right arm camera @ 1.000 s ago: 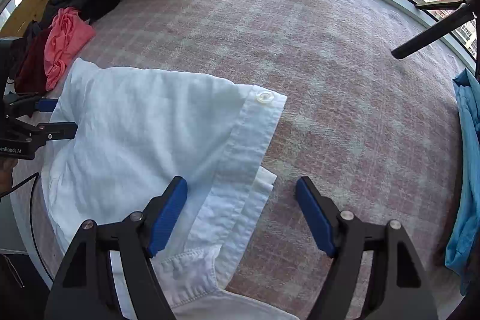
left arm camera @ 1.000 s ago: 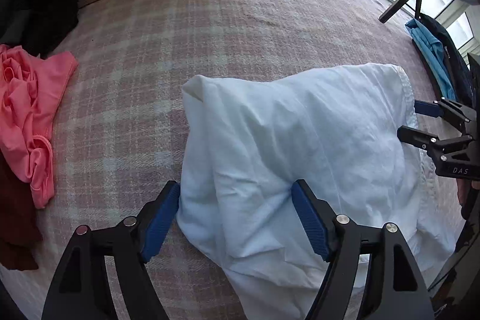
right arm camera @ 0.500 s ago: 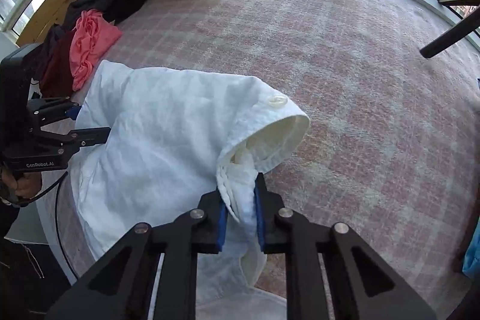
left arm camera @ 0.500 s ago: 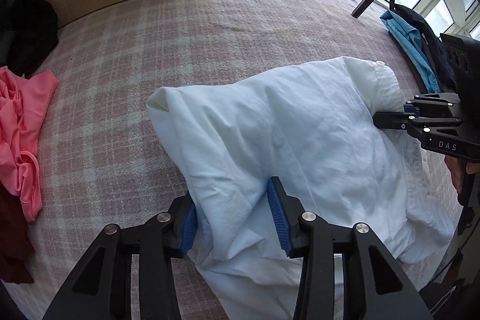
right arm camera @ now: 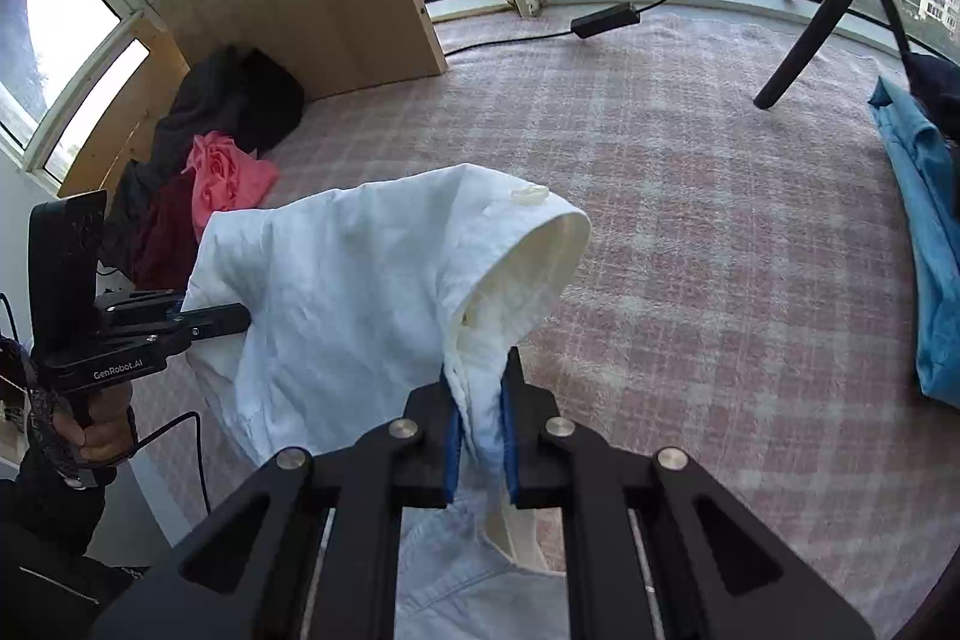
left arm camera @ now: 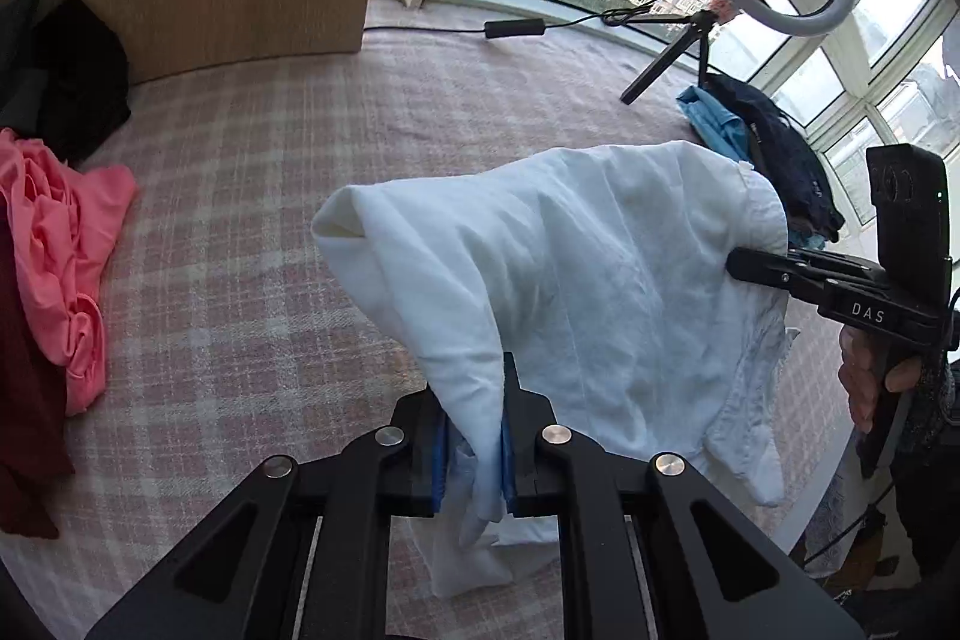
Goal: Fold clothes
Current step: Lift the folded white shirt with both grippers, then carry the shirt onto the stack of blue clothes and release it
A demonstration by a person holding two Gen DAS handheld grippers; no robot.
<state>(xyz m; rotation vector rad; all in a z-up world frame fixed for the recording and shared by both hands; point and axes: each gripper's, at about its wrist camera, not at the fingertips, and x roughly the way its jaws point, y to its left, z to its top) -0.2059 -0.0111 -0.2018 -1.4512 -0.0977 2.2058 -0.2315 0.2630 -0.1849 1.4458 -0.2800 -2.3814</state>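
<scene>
Readable text: "DAS" on the right claw [left arm camera: 735,263] body as seen from the left wrist cam; "GenRobot.AI" on the left claw [right arm camera: 243,319] body from the right wrist cam. Both claws have just been closing and now pinch the white shirt [left arm camera: 576,292], cloth bunched between the blue pads [left arm camera: 507,451]. Left claw grips a folded edge, right one the buttoned placket near a white button [right arm camera: 529,195]. Shirt hangs tented between them, lifted above the plaid bed cover [left arm camera: 288,196]; lower hem prob. still touches it. Pink garment [left arm camera: 60,256] lies well apart.
</scene>
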